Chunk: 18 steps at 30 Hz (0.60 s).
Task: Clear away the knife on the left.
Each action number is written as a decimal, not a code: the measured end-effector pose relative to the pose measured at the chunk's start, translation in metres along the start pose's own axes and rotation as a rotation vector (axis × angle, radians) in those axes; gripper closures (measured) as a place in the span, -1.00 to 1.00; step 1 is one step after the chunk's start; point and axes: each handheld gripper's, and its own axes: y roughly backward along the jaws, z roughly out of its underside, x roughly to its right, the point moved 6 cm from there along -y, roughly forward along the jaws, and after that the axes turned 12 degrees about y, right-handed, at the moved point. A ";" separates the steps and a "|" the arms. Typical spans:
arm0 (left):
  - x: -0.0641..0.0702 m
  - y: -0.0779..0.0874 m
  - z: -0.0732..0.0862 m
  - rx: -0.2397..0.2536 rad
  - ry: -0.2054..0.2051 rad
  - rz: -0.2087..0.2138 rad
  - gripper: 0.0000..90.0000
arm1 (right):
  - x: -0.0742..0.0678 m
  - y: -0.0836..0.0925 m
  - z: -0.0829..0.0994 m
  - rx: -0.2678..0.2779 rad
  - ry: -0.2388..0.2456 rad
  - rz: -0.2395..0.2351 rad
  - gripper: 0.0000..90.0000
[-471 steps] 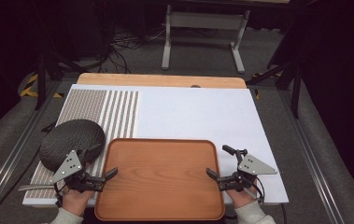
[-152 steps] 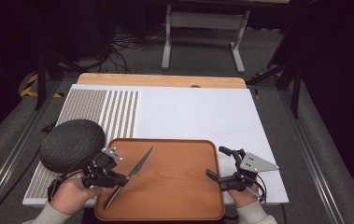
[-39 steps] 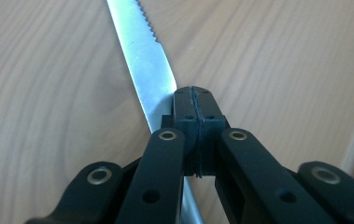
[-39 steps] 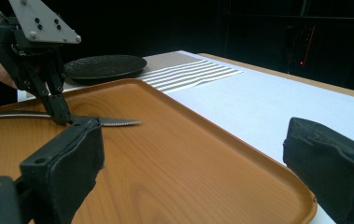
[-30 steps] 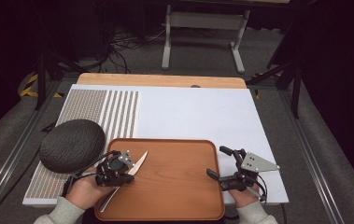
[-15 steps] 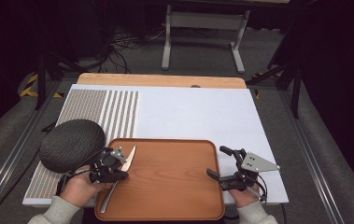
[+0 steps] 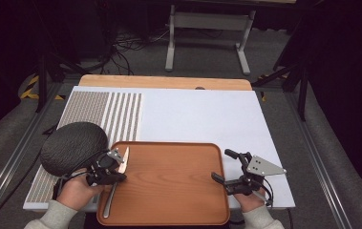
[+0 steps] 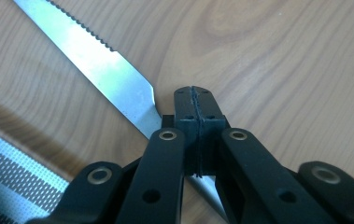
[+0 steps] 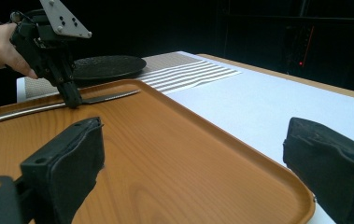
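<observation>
- Left gripper (image 7: 116, 167) sits at the left edge of the tray (image 7: 178, 148), jaws clamped on the knife (image 8: 104, 74) at the neck where blade meets handle.
- From the right gripper view the knife (image 9: 67, 105) lies flat along the tray's left side, handle toward the person, serrated blade pointing away; whether it rests fully on the wood or a hair above I cannot tell.
- The step, as I read it: laying the knife down on the tray. It looks nearly done.
- To finish well: make sure both ends rest on the wood before letting go, so nothing drops or rings.
- Open the jaws slowly and fully, since a thin blade can cling to a pad and get dragged.
- Then lift straight up, clear of the blade, before swinging away toward the dark plate (image 7: 73, 145) just beside the tray.
- Watch the tray rim: the handle runs close to it, and a sideways nudge could tip the knife onto the lip.
- Right gripper (image 7: 233, 169) rests at the tray's right edge, jaws spread wide and holding nothing; best kept there, well apart.
</observation>
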 end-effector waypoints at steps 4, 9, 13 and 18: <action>-0.003 0.002 0.001 -0.005 0.007 -0.003 1.00 | 0.000 0.000 0.000 0.000 -0.001 0.001 -0.87; -0.006 0.002 0.002 -0.002 0.015 0.000 1.00 | 0.000 0.000 0.000 -0.001 -0.002 -0.001 -0.87; -0.008 0.004 0.003 -0.005 0.022 -0.005 1.00 | 0.000 0.000 0.000 -0.001 -0.002 0.000 -0.87; -0.010 0.004 0.004 0.000 0.035 -0.012 1.00 | 0.000 0.000 0.000 0.000 -0.002 0.001 -0.87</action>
